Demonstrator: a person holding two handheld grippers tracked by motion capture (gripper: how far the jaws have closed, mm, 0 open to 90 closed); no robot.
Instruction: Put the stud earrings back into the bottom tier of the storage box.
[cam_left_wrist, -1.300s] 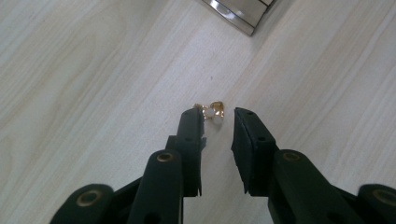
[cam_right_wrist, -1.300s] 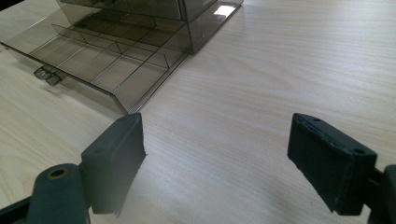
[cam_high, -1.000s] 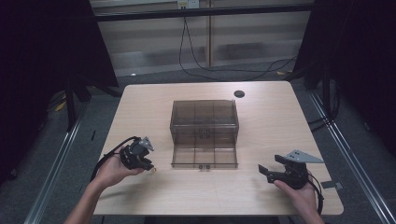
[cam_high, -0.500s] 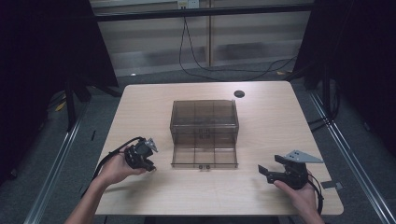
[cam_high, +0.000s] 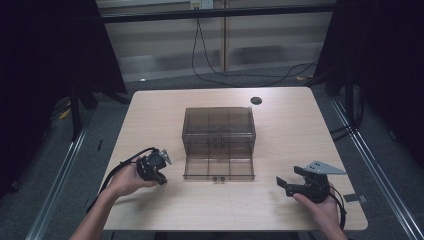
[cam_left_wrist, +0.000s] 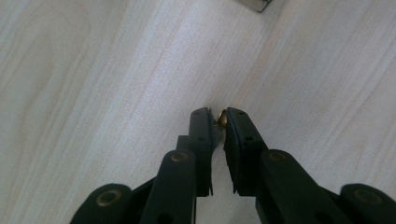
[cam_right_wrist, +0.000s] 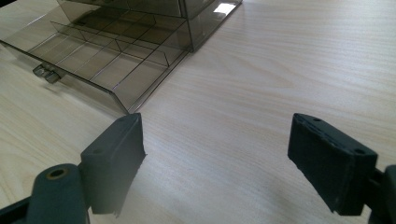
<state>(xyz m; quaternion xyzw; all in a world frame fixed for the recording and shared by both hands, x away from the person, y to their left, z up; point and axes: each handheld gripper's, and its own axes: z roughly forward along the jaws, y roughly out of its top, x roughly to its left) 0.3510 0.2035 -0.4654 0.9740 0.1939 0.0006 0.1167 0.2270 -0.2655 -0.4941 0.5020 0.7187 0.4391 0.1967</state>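
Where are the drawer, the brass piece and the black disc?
drawer (cam_high: 218, 168), high view, divided floor of the pulled-out tray
brass piece (cam_left_wrist: 223, 118), left gripper view, rounded end between the jaw tips
black disc (cam_high: 256, 100), high view, its centre

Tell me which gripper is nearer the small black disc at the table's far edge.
Left, narrowly. The left gripper is near-left of the black disc; the right gripper sits closer to the near edge, slightly right.

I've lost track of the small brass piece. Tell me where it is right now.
The small brass piece is pinched between the tips of the left gripper, just above the table, left of the drawer box's open drawer in the high view.
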